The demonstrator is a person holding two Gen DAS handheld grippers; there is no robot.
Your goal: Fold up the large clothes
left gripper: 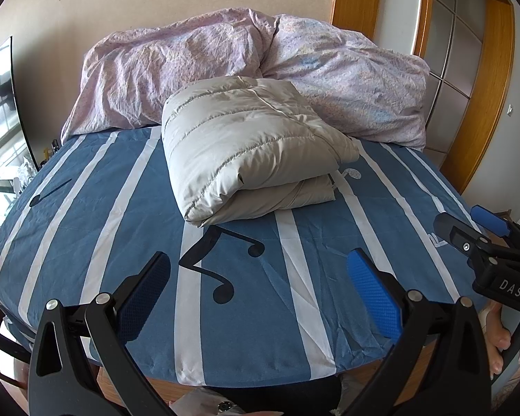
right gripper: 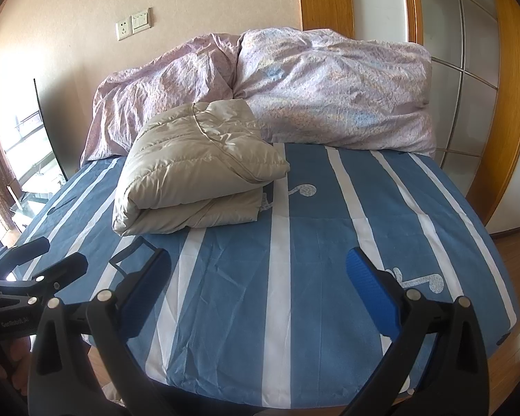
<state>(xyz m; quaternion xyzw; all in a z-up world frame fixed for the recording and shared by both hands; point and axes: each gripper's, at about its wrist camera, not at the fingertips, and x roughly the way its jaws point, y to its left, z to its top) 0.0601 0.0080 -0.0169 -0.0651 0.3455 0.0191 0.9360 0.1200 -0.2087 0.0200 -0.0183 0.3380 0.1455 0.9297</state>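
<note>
Ahead, my bed [left gripper: 86,228] stretches out with a crumpled duvet [left gripper: 225,69] at its far end. Just before that lies the jacket [left gripper: 246,152], folded into a thick bundle. Nearest, my left gripper [left gripper: 260,298] and right gripper [right gripper: 260,294] hover released over the sheet, holding nothing.

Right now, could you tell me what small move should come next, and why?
Probably draw both grippers back: the beige quilted down jacket already lies folded on the blue striped bedsheet, and the left gripper and right gripper are open, holding nothing.
</note>
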